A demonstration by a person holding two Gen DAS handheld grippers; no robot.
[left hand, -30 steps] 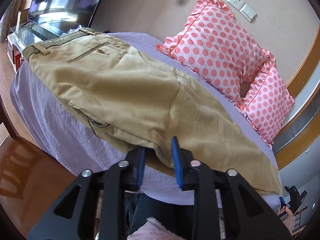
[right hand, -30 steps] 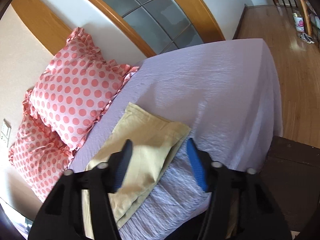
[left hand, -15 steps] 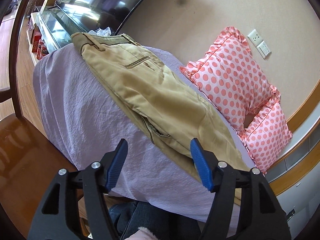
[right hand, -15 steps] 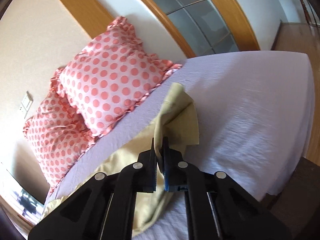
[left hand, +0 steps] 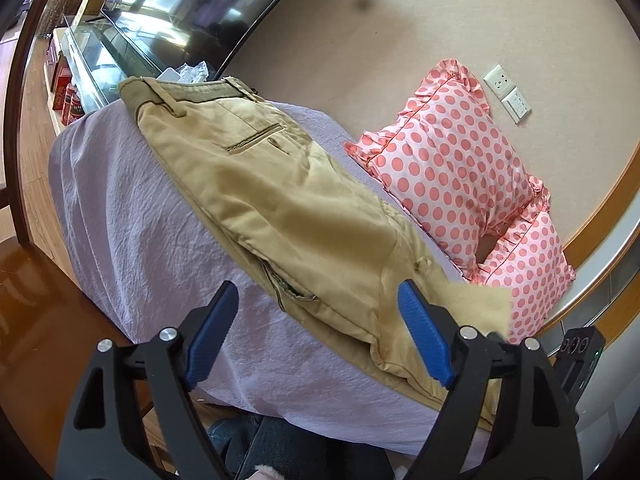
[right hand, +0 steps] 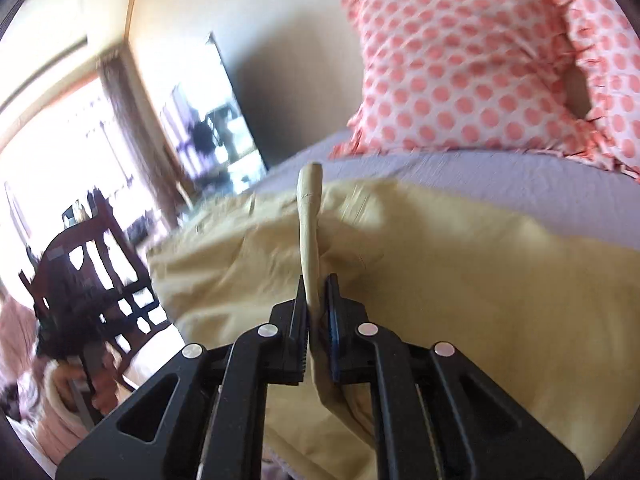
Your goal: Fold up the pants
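Your right gripper (right hand: 317, 308) is clamped on the leg end of the pants (left hand: 280, 208); the pinched cloth stands up as a narrow strip between its fingers. 1 s ago those fingers were spread over the flat cuff, 0.5 s ago they had just closed on it, and now the cuff is off the bed (left hand: 132, 216) and travelling over the rest of the pants, toward the waistband end. The right view is blurred, so you are mid-swing.

Your left gripper (left hand: 316, 336) stands wide and holds nothing. 1 s ago it was nearly closed at the near edge of the pants; since then it has let go and backed off. The pants lie lengthwise on the purple sheet, legs stacked, waistband (left hand: 188, 90) at the far end, pillows (left hand: 452, 168) beside them.

Judgement: the crosswise fold is in progress. With nothing pinning the near edge, the lower layer may drag along.
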